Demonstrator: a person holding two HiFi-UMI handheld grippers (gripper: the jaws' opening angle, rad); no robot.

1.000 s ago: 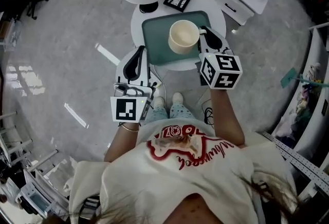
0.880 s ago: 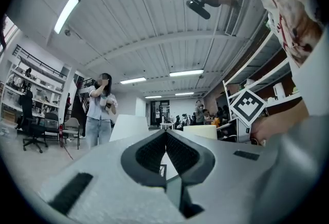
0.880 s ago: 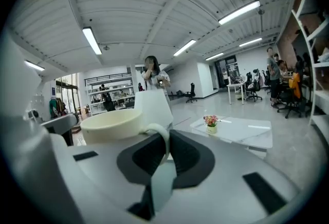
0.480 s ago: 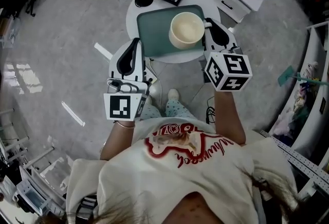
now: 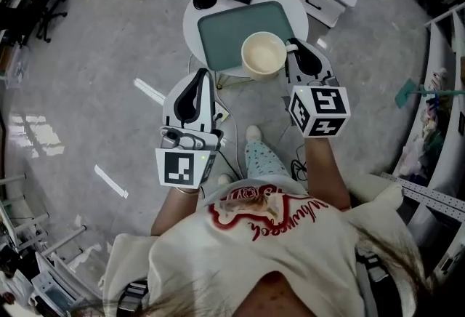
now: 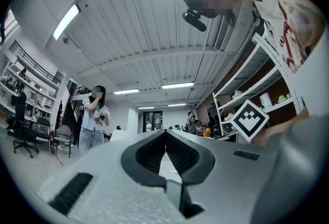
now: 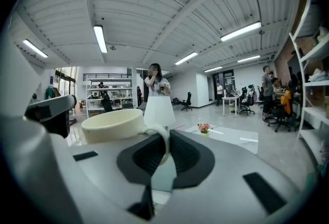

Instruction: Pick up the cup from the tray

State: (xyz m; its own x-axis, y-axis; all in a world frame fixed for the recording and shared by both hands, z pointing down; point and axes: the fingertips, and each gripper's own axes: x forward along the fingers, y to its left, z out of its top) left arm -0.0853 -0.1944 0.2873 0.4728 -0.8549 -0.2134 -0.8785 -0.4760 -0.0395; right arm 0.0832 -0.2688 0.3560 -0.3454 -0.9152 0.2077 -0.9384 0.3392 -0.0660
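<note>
Here, the left hand-held gripper point(image 5: 201, 77) hovers with its jaws together and empty, just short of the round desk point(image 5: 193, 23). The green tray point(image 5: 225, 35) lies on that desk. Over its near right corner, the right hand-held gripper point(image 5: 294, 46) clamps the handle of the cream cup point(image 5: 264, 55).

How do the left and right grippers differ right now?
The right gripper is shut on the handle of the cup; the left gripper is shut on nothing. The right gripper's marker cube shows two faces in the head view; the left gripper's cube shows one. Both have pale bodies and black pads.
</note>
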